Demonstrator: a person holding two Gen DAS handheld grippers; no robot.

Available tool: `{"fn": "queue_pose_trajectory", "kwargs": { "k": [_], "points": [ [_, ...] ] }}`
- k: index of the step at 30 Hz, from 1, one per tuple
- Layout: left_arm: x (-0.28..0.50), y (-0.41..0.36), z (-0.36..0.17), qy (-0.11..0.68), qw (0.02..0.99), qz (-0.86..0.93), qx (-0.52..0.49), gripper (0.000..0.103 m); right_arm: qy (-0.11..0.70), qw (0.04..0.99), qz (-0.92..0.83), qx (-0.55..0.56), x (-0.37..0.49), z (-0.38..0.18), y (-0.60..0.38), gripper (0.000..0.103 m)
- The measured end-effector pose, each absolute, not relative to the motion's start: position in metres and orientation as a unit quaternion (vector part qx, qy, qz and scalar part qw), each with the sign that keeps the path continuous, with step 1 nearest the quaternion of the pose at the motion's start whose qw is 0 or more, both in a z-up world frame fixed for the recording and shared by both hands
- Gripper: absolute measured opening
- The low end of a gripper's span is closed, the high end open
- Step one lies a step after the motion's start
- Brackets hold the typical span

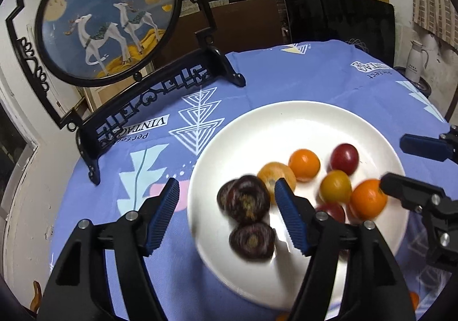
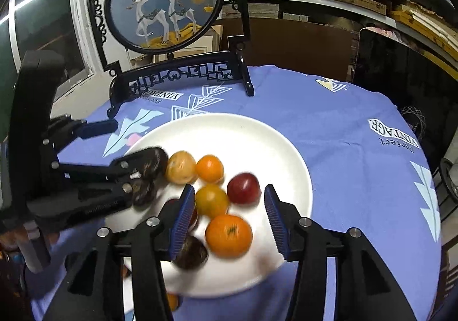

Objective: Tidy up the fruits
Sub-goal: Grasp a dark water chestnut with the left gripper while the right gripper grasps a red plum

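Note:
A white plate (image 1: 257, 126) on the blue cloth holds several fruits. My left gripper (image 1: 226, 186) hangs open over the plate's left part, its blue pads either side of two blurred dark purple fruits (image 1: 246, 200) without touching them. A tan fruit (image 1: 272, 175), a small orange (image 1: 304, 165), a red plum (image 1: 344, 159) and a yellow fruit (image 1: 335, 186) lie mid-plate. My right gripper (image 2: 229, 190) is open above a large orange (image 2: 229, 235), clear of it. Another dark fruit (image 2: 191, 255) lies under its left finger. The left gripper (image 2: 131, 140) reaches in from the left.
A round deer picture in a black carved stand (image 1: 160, 92) rises at the table's far left. A dark screen (image 1: 340, 23) leans behind the table, and a white jug (image 1: 416, 60) stands off to the right. One small orange fruit (image 2: 171, 302) lies off the plate near the front edge.

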State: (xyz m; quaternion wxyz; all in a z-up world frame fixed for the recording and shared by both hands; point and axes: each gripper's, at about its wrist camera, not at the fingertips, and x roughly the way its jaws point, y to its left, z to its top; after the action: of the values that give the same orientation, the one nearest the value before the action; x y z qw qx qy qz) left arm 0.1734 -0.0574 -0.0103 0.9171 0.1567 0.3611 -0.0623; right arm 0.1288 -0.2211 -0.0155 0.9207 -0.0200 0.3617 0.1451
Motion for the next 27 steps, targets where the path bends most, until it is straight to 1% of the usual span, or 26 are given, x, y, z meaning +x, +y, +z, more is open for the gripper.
{"fn": "queue_pose_trajectory", "kwargs": {
  "k": [2,4,7,8,10,14,19,20,22,24,27],
  "points": [
    [0.160,-0.050,-0.008,0.358,0.919,-0.063,0.153,0.071,0.358,0.921,0.152,-0.031,0.108,-0.014,-0.220,0.054],
    [0.142,-0.040,-0.007,0.357,0.919,-0.065,0.153,0.072,0.357,0.918,0.161,-0.057,0.080,-0.015,-0.216,0.055],
    [0.119,-0.027,-0.007,0.355,0.920,-0.067,0.150,0.074,0.350,0.913,0.178,-0.113,0.030,-0.021,-0.207,0.061],
    [0.111,-0.023,-0.007,0.356,0.920,-0.071,0.147,0.075,0.347,0.911,0.183,-0.129,0.018,-0.024,-0.204,0.061],
    [0.092,-0.016,-0.008,0.361,0.918,-0.081,0.141,0.076,0.349,0.902,0.200,-0.157,-0.014,-0.031,-0.197,0.061],
    [0.054,-0.006,-0.016,0.362,0.916,-0.102,0.142,0.078,0.384,0.883,0.242,-0.124,-0.048,-0.045,-0.191,0.061],
    [0.009,0.010,-0.036,0.376,0.908,-0.124,0.137,0.081,0.437,0.861,0.248,-0.076,-0.054,-0.071,-0.185,0.059],
    [0.002,0.015,-0.042,0.382,0.906,-0.122,0.138,0.081,0.440,0.861,0.244,-0.075,-0.053,-0.074,-0.184,0.058],
    [-0.007,0.024,-0.049,0.392,0.903,-0.117,0.135,0.081,0.454,0.857,0.235,-0.061,-0.046,-0.079,-0.183,0.052],
    [-0.014,0.033,-0.054,0.400,0.900,-0.112,0.131,0.081,0.457,0.859,0.227,-0.045,-0.037,-0.081,-0.182,0.052],
    [-0.019,0.041,-0.058,0.406,0.898,-0.108,0.130,0.081,0.458,0.860,0.222,-0.029,-0.026,-0.081,-0.179,0.047]
  ]
}}
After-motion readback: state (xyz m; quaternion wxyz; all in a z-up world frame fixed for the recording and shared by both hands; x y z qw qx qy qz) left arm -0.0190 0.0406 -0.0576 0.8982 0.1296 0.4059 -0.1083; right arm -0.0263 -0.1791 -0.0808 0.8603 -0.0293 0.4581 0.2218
